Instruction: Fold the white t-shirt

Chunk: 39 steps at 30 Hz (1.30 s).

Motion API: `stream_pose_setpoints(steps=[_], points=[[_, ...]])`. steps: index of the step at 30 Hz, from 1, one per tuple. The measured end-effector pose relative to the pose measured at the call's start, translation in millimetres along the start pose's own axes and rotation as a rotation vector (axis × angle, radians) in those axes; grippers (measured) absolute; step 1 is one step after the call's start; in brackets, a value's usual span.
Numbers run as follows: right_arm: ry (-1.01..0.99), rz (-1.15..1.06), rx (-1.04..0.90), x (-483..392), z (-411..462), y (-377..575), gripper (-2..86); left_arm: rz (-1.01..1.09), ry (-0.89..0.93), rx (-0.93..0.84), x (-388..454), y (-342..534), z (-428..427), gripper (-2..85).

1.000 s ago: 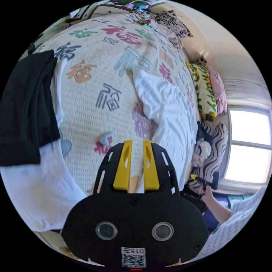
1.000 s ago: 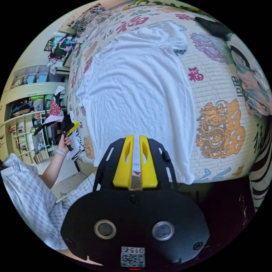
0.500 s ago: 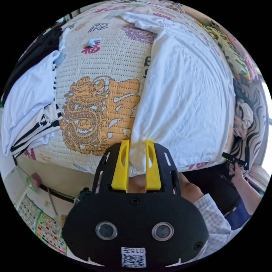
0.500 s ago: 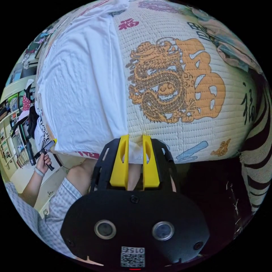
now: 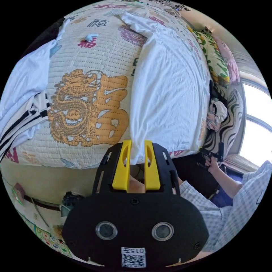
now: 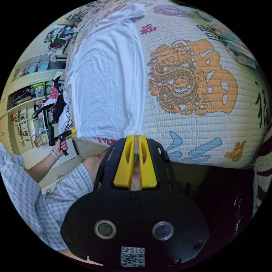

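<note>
Partly hidden between tool (image 5: pixel 137 147) jaws, white t-shirt (image 5: pixel 167 93) hem

Bright daylight from blown-out window (image 5: pixel 256 124); sharp focus; strong fisheye bending, black corners.

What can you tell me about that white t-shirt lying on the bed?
The white t-shirt is plain, thin, lightly creased cloth, spread flat on the quilted bedspread beside its orange dragon print. Its hem reaches the bed's near edge. The left hand-held gripper has one hem corner between its yellow jaws; the right hand-held gripper is closed on a hem corner too.
</note>
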State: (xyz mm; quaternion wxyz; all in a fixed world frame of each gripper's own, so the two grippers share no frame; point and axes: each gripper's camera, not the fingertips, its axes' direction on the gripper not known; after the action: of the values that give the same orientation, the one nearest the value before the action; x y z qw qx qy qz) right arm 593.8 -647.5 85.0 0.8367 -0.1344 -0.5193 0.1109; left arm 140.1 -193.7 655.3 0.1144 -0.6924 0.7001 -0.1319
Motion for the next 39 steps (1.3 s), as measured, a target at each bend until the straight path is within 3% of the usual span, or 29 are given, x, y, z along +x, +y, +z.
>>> stream_pose_setpoints(steps=[6, 10, 13, 17, 24, 32, 36, 39], points=[[0.077, 0.008, -0.055, 5.2, 10.9, -13.3, 0.5, -0.052, -0.114, -0.109, 7.5, -25.2, 39.3, 3.5], [0.180, 0.010, -0.075, 19.7, -4.3, -5.7, -0.4, 0.015, -0.136, -0.070, 22.1, -36.1, 44.1, 2.1], [0.148, 0.014, -0.064, 36.6, -11.3, -0.5, -0.5, -0.010, -0.147, -0.068, 22.4, -42.1, 60.1, 3.4], [0.075, 0.049, -0.060, 61.9, -21.6, 6.8, -0.4, -0.112, 0.001, -0.030, 12.4, -49.8, 71.7, 5.9], [0.143, 0.104, -0.038, 90.5, -60.5, 30.5, 5.1, -0.206, -0.198, -0.072, 29.3, -65.2, 54.0, 7.6], [-0.118, 0.065, 0.435, 106.0, -141.6, -34.1, 6.5, 0.402, -0.096, 0.095, 226.1, -237.3, 83.1, 9.7], [-0.198, 0.024, 0.532, 113.5, -159.5, -81.8, 6.5, 0.738, 0.026, 0.126, 367.1, -347.5, 139.0, 10.3], [-0.210, 0.026, 0.562, 120.3, -167.2, -116.0, 6.5, 0.807, 0.007, 0.057, 445.6, -419.0, 183.3, 11.4]])
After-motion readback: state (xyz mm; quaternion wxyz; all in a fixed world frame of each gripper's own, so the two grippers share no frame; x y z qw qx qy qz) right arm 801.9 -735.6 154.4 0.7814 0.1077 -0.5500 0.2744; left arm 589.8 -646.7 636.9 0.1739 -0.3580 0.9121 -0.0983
